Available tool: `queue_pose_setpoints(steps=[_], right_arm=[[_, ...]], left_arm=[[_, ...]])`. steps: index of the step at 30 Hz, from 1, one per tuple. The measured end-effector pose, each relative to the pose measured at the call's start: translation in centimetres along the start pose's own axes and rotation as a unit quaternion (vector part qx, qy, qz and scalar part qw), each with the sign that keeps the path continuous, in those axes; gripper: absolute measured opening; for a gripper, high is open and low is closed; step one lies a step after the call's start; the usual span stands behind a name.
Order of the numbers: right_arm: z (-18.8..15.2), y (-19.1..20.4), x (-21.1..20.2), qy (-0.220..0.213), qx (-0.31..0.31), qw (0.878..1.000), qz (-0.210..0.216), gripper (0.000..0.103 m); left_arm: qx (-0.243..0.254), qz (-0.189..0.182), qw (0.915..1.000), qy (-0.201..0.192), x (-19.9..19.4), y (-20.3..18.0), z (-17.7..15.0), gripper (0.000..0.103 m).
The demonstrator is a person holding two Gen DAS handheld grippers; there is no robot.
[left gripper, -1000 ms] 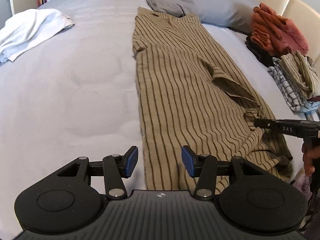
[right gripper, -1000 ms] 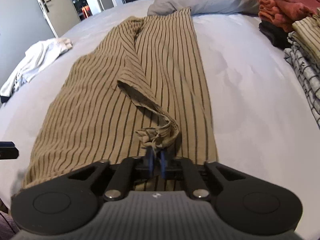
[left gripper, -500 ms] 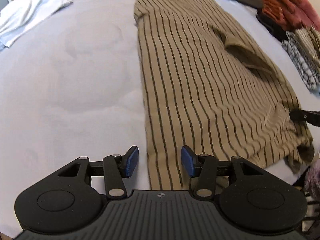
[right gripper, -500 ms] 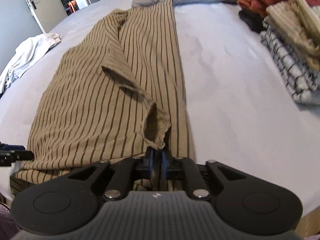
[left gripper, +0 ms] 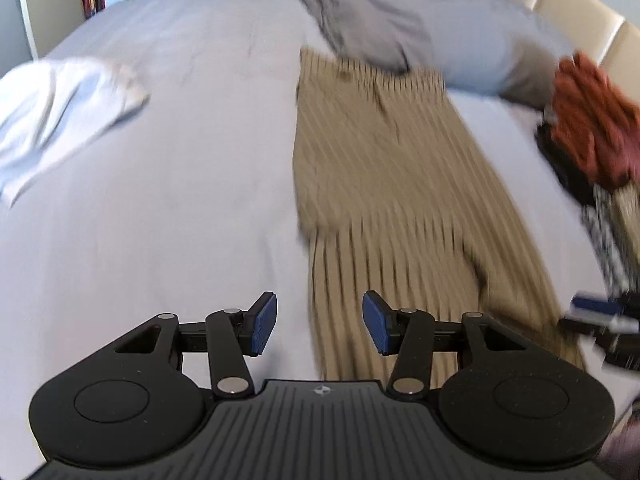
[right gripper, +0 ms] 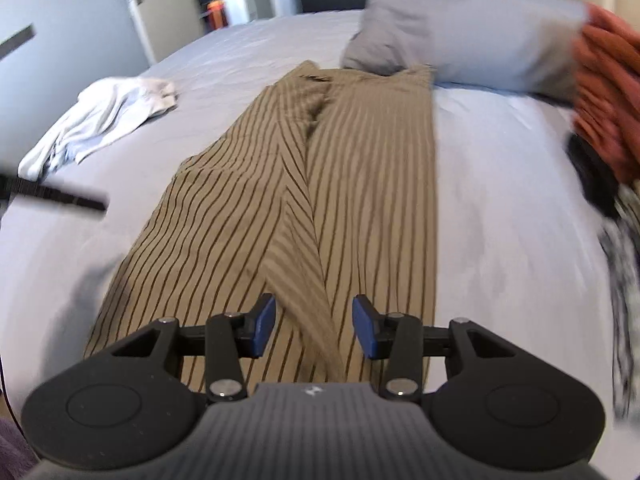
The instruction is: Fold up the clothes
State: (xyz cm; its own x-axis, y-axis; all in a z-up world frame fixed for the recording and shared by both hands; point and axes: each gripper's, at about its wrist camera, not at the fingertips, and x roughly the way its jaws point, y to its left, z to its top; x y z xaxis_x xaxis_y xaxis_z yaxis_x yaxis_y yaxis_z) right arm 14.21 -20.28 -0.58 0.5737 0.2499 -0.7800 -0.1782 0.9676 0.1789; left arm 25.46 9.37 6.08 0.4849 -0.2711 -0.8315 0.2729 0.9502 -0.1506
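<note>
A tan shirt with dark stripes [left gripper: 384,184] lies lengthwise on the bed, folded into a long narrow strip; it also shows in the right wrist view [right gripper: 320,184]. My left gripper [left gripper: 319,323] is open and empty above the shirt's near left edge. My right gripper [right gripper: 314,326] is open and empty above the shirt's near end, with a folded flap running between its fingers. The right gripper's tip shows blurred at the right edge of the left wrist view [left gripper: 600,314].
A grey pillow [left gripper: 448,32] lies at the shirt's far end. A white garment [left gripper: 60,116] lies crumpled at the left. A stack of folded clothes, orange on top [left gripper: 592,136], sits at the right by the headboard. A door [right gripper: 124,4] stands far left.
My right gripper has opened and let go of the shirt's bunched sleeve, which now lies flat on the shirt. Both grippers have lifted and tilted up; the views are blurred.
</note>
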Motion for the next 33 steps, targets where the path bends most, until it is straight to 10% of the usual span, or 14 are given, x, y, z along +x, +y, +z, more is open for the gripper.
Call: queue_pose_setpoints(steps=[14,22,29,33], right_arm=[[9.2,-4.6,10.5,0.037,-0.098,0.994,0.021,0.053],[11.8,-7.7,15.4,0.014,-0.071,0.995,0.062,0.056],[12.7,-8.6,17.0,-0.005,-0.071,0.996,0.061,0.056],[12.7,-8.7,17.1,-0.010,-0.067,0.996,0.060,0.056]], left_arm=[[-0.006,0.035,0.9964,-0.077,13.7,0.9,16.6,0.046],[0.060,0.056,0.9960,-0.036,21.5,0.2,21.6,0.045],[0.109,0.063,0.9919,0.017,24.1,-1.7,21.9,0.004],[0.114,0.073,0.9904,0.027,24.2,-2.4,21.6,0.000]])
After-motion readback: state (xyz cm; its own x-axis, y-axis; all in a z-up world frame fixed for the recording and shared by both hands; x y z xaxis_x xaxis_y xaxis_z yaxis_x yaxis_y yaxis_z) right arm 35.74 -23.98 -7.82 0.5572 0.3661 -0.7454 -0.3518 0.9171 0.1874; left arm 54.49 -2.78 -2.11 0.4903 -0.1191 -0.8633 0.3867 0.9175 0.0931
